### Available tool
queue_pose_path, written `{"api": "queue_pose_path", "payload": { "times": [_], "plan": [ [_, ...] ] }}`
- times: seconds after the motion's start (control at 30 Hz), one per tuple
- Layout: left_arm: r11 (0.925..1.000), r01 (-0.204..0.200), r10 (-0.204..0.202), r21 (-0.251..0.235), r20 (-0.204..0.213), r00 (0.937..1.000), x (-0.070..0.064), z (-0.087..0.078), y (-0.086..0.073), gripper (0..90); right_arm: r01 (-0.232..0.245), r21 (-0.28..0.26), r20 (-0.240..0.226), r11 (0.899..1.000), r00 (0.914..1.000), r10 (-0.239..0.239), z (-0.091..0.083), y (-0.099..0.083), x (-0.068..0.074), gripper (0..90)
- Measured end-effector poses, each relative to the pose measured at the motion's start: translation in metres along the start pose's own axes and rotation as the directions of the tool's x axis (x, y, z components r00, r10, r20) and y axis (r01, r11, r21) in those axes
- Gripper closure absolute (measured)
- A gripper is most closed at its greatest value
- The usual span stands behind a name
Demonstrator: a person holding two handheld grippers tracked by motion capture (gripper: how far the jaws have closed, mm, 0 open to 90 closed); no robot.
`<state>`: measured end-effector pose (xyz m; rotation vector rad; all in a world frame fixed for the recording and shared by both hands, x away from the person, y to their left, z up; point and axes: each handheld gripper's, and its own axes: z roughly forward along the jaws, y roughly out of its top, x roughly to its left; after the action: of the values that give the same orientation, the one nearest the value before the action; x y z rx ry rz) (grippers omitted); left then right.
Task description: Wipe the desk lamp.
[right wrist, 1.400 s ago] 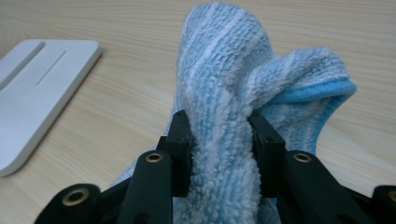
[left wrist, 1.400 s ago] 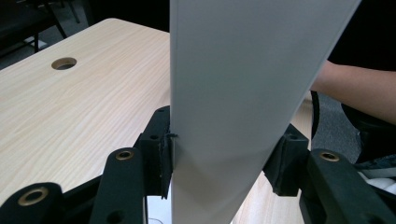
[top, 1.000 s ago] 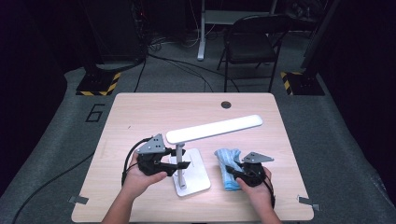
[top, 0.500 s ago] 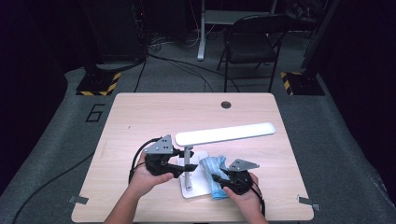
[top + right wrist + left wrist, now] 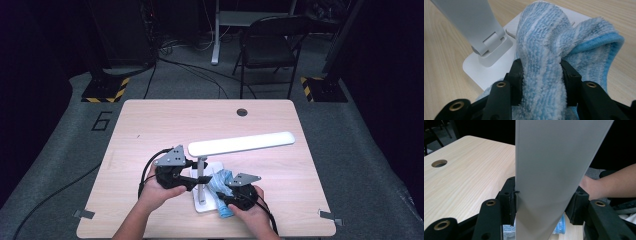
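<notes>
A white desk lamp stands near the table's front edge, with a flat square base [image 5: 206,204], an upright stem [image 5: 201,176] and a long bar head [image 5: 240,144] reaching right. My left gripper [image 5: 192,183] is shut on the stem [image 5: 549,182], whose pale strip runs up between the jaws. My right gripper [image 5: 223,199] is shut on a blue striped cloth [image 5: 221,184], bunched against the base. In the right gripper view the cloth [image 5: 544,50] lies over the white base [image 5: 496,72], beside the stem's hinge [image 5: 492,43].
The light wooden table [image 5: 150,130] has a round cable hole [image 5: 242,112] at its far side. A black folding chair [image 5: 270,47] stands behind the table. Cables trail from both grippers toward the front edge.
The right gripper has carried the cloth left onto the lamp's base. The lamp's head has swung a little, now lying flatter. The left gripper stays clamped on the stem.
</notes>
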<state>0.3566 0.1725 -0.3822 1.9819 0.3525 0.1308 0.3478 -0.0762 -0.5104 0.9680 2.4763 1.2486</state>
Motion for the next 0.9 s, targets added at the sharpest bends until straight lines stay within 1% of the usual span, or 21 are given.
{"api": "queue_pose_path", "payload": {
  "times": [0.07, 0.1, 0.13, 0.17, 0.23, 0.27, 0.37, 0.4, 0.43, 0.47, 0.5, 0.53, 0.57, 0.63, 0.7, 0.73, 0.77, 0.8, 0.83, 0.87, 0.9],
  "plan": [
    [1.0, 0.001, -0.001, 0.007, 0.006, 1.0, 0.001, -0.001, 0.0, 51.2, 0.016, 0.007, 0.003, 1.0, 0.9999, -0.016, 0.002, 0.003, -0.001, 60.3],
    [1.0, 0.002, -0.002, 0.006, 0.005, 1.0, 0.001, -0.001, 0.0, 51.2, 0.008, 0.009, 0.01, 1.0, 0.9999, -0.008, 0.003, 0.003, -0.001, 60.3],
    [1.0, 0.002, -0.002, 0.006, 0.005, 1.0, 0.001, -0.001, 0.0, 51.2, 0.016, 0.005, 0.012, 1.0, 0.9998, -0.016, 0.004, 0.005, -0.003, 60.5],
    [1.0, 0.003, -0.003, 0.003, 0.007, 1.0, 0.001, -0.001, 0.0, 51.1, 0.014, 0.011, 0.014, 1.0, 0.9998, -0.014, 0.006, 0.006, -0.004, 60.6],
    [1.0, 0.005, -0.005, -0.002, 0.003, 1.0, 0.001, -0.001, -0.001, 51.1, 0.003, 0.002, 0.029, 1.0, 0.9996, -0.003, 0.01, 0.01, -0.007, 61.1],
    [1.0, 0.004, -0.004, -0.001, 0.001, 1.0, 0.001, -0.001, -0.001, 51.1, 0.008, 0.004, 0.031, 1.0, 0.9995, -0.008, 0.013, 0.012, -0.009, 61.3],
    [0.9999, 0.009, -0.009, -0.007, 0.008, 0.9999, 0.001, -0.001, -0.001, 51.1, -0.017, 0.011, 0.055, 1.0, 0.9984, 0.016, 0.021, 0.02, -0.016, 61.8],
    [0.9999, 0.009, -0.009, -0.007, 0.008, 0.9999, 0.001, -0.001, -0.001, 51.1, -0.017, 0.011, 0.055, 1.0, 0.9984, 0.016, 0.021, 0.02, -0.016, 61.8],
    [0.9999, 0.009, -0.009, -0.008, 0.007, 0.9999, 0.001, -0.001, -0.001, 51.0, -0.017, 0.018, 0.062, 1.0, 0.9979, 0.016, 0.025, 0.025, -0.021, 62.0],
    [0.9999, 0.009, -0.009, -0.008, 0.007, 0.9999, 0.001, -0.001, -0.001, 51.0, -0.028, 0.019, 0.069, 0.999, 0.9972, 0.027, 0.027, 0.027, -0.023, 62.0],
    [0.9999, 0.009, -0.009, -0.008, 0.004, 0.9999, 0.001, -0.001, -0.002, 51.0, -0.032, 0.025, 0.068, 0.999, 0.9972, 0.03, 0.029, 0.029, -0.025, 62.2],
    [0.9999, 0.01, -0.01, -0.007, -0.002, 1.0, 0.001, -0.001, -0.001, 51.1, -0.017, 0.029, 0.065, 0.999, 0.9978, 0.015, 0.03, 0.03, -0.027, 62.4],
    [0.9999, 0.01, -0.01, -0.007, -0.002, 1.0, 0.001, -0.001, -0.001, 51.1, -0.035, 0.025, 0.065, 0.999, 0.9973, 0.033, 0.031, 0.032, -0.027, 62.6],
    [0.9999, 0.01, -0.01, -0.004, -0.014, 0.9999, 0.001, -0.002, -0.001, 51.2, -0.037, 0.029, 0.063, 0.999, 0.9974, 0.035, 0.034, 0.034, -0.03, 63.0],
    [0.9999, 0.011, -0.011, -0.005, -0.014, 0.9999, 0.002, -0.002, -0.001, 51.2, -0.045, 0.025, 0.062, 0.999, 0.9972, 0.043, 0.036, 0.036, -0.031, 63.1],
    [0.9999, 0.011, -0.011, -0.004, -0.013, 0.9999, 0.002, -0.002, -0.001, 51.2, -0.04, 0.032, 0.07, 0.999, 0.9969, 0.037, 0.037, 0.038, -0.035, 63.1],
    [0.9999, 0.013, -0.013, -0.01, -0.01, 0.9999, 0.002, -0.001, -0.002, 51.1, -0.061, 0.026, 0.078, 0.998, 0.9952, 0.059, 0.038, 0.039, -0.036, 63.1],
    [0.9999, 0.013, -0.013, -0.01, -0.01, 0.9999, 0.002, -0.001, -0.002, 51.1, -0.061, 0.026, 0.078, 0.998, 0.9952, 0.059, 0.038, 0.039, -0.036, 63.1],
    [0.9998, 0.016, -0.016, -0.011, -0.003, 0.9999, 0.002, -0.001, -0.002, 51.1, -0.065, 0.018, 0.094, 0.998, 0.9936, 0.063, 0.041, 0.041, -0.04, 63.1],
    [0.9998, 0.016, -0.016, -0.011, -0.003, 0.9999, 0.002, -0.001, -0.002, 51.1, -0.065, 0.018, 0.094, 0.998, 0.9936, 0.063, 0.041, 0.041, -0.04, 63.1],
    [0.9998, 0.016, -0.016, -0.013, 0.0, 0.9999, 0.003, -0.002, -0.002, 51.1, -0.073, 0.017, 0.108, 0.997, 0.9917, 0.071, 0.045, 0.045, -0.043, 62.9]
  ]
}}
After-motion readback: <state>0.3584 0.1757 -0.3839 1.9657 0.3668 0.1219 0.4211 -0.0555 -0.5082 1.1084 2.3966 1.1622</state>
